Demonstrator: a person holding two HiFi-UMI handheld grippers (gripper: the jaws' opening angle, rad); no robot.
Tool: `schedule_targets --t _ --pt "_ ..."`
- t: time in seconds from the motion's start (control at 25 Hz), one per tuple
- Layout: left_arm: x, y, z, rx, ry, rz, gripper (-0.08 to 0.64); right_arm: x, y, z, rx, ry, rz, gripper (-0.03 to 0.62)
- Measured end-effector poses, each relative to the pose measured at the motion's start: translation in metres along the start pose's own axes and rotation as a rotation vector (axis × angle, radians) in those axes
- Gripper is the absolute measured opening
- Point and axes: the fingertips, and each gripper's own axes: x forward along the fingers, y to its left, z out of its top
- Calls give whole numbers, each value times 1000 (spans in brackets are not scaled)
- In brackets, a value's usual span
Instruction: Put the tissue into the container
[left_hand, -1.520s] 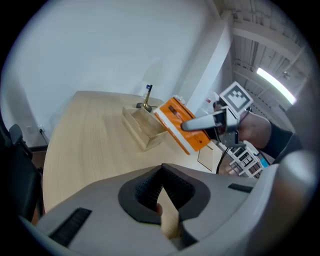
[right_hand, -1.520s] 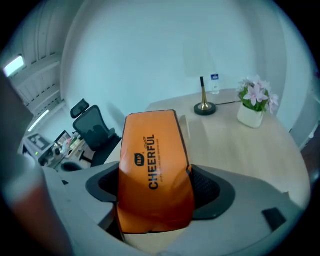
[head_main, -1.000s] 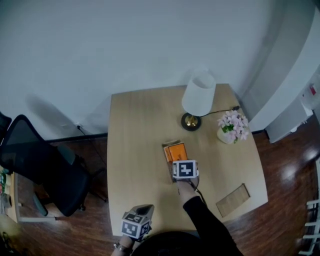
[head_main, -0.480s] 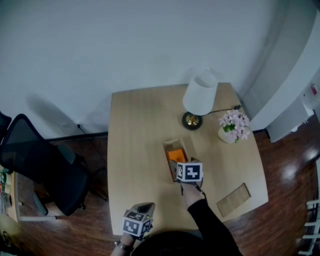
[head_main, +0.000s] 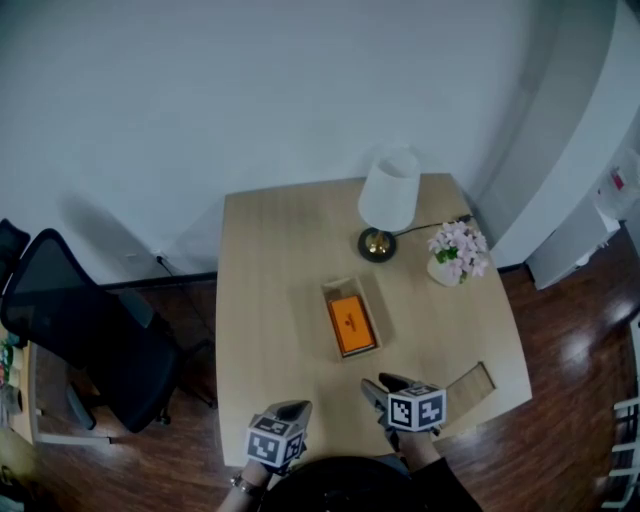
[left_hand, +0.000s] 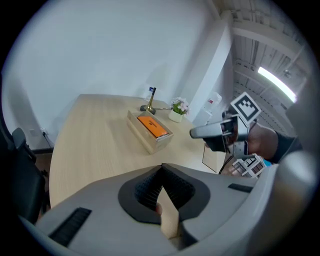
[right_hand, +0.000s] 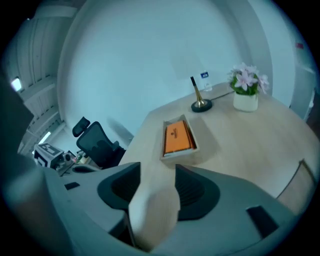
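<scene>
An orange tissue pack (head_main: 351, 324) lies flat inside the shallow wooden container (head_main: 340, 290) at the middle of the table. My right gripper (head_main: 376, 386) hovers near the table's front edge, well short of the container. Its jaws are closing, with only bare table showing between them in the right gripper view (right_hand: 157, 167). That view has the pack (right_hand: 178, 136) and the container (right_hand: 176, 152) straight ahead. My left gripper (head_main: 291, 411) hangs at the front edge to the left, its jaw tips together and empty (left_hand: 161, 167). From there the pack (left_hand: 151, 126) is ahead and the right gripper (left_hand: 197, 132) to the right.
A white-shaded lamp (head_main: 388, 195) and a pot of pink flowers (head_main: 455, 252) stand at the table's back right. A flat brown board (head_main: 468, 385) lies at the front right corner. A black office chair (head_main: 90, 345) is on the floor to the left.
My right gripper has drawn back from over the container to the table's front edge. The orange pack now shows whole in the container. The left gripper has barely moved.
</scene>
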Motion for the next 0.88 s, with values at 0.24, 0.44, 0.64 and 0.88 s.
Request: schedule_targets --t 0.24,0.44,0.64,0.88 --pt "-3 -12 -2 -4 -25 14 0 -4 8 -54 -66 72 11 2" --pt "-2 -21 -2 21 -26 7 0 -5 12 -59 -112 83 11 2" --pt "-4 -22 -3 26 -28 7 0 -8 14 -59 -155 75 20 2" --pt "-7 -22 -6 22 -26 15 0 -9 16 -61 -165 86 35 2"
